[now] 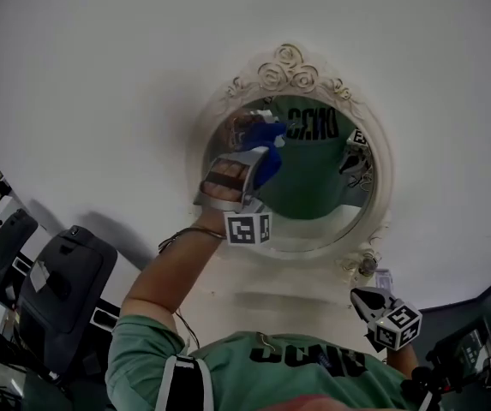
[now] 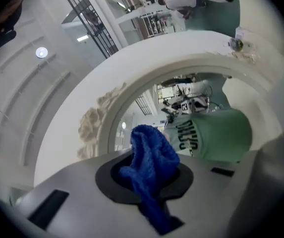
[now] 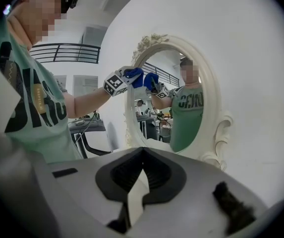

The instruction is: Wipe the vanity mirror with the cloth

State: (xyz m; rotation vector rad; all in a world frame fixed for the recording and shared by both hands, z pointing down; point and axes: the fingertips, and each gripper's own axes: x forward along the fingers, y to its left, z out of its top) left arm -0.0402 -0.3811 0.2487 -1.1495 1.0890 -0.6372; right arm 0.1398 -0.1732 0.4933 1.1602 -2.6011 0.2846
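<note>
An oval vanity mirror [image 1: 314, 191] in an ornate white frame [image 1: 288, 68] hangs on a white wall. My left gripper [image 1: 260, 159] is raised against the glass's upper left, shut on a bunched blue cloth [image 1: 267, 140]. In the left gripper view the cloth [image 2: 150, 165] bulges out of the closed jaws of that gripper [image 2: 149, 180], just before the mirror [image 2: 132, 120]. My right gripper [image 1: 365, 300] hangs low, below the frame's right foot, shut with nothing in it. The right gripper view shows its jaws [image 3: 141, 175] together, and the mirror [image 3: 154, 125] with the cloth [image 3: 134, 74] pressed on it.
A black exercise machine [image 1: 61, 285] stands at the lower left, near the wall. A small ornate knob [image 1: 366, 265] sticks out at the frame's lower right. The person's green shirt [image 1: 296, 371] fills the bottom of the head view. White wall surrounds the mirror.
</note>
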